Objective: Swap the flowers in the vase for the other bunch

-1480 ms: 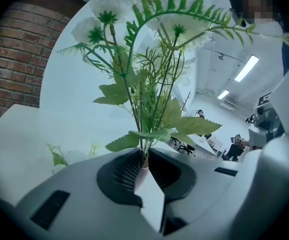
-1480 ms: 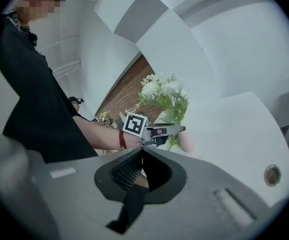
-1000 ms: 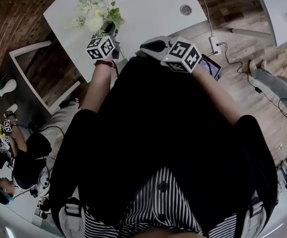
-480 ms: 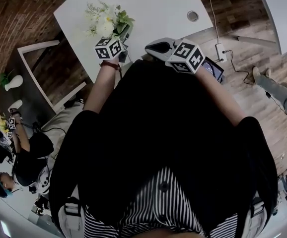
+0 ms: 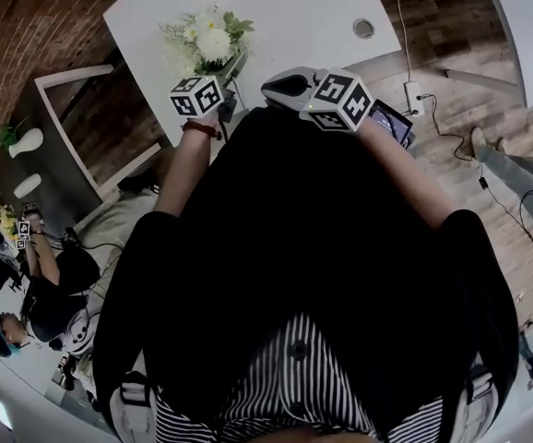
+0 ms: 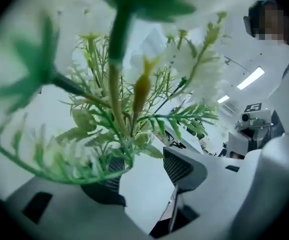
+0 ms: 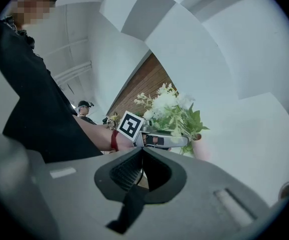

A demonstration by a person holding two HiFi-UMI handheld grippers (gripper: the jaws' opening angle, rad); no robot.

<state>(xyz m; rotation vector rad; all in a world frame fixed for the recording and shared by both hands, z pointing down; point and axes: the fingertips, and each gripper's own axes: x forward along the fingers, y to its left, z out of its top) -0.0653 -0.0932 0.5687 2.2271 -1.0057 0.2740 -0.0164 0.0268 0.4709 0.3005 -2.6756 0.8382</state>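
Observation:
A bunch of white flowers with green leaves [image 5: 213, 40] stands on the white table [image 5: 294, 7]. In the right gripper view the bunch [image 7: 172, 111] has its stems running down into a pale pink vase [image 7: 200, 148]. My left gripper [image 5: 222, 86] sits just in front of the bunch. Its jaws have just been opening and stand open [image 6: 142, 171]. Foliage [image 6: 119, 129] hangs over the left pad, and the gap between the pads is bare. My right gripper [image 5: 271, 86] is shut with nothing in it [image 7: 142, 159] and points at the left gripper [image 7: 159, 140].
The table has a round grommet [image 5: 365, 28] and its near edge runs by my grippers. A small screen [image 5: 391, 123] and a power strip [image 5: 412, 90] lie on the wooden floor at right. At far left another person [image 5: 50, 275] holds yellow flowers [image 5: 6, 218].
The left gripper's cube has slid a little to the left of the bunch and back from it. The bunch now stands free beyond it. The right gripper has barely shifted.

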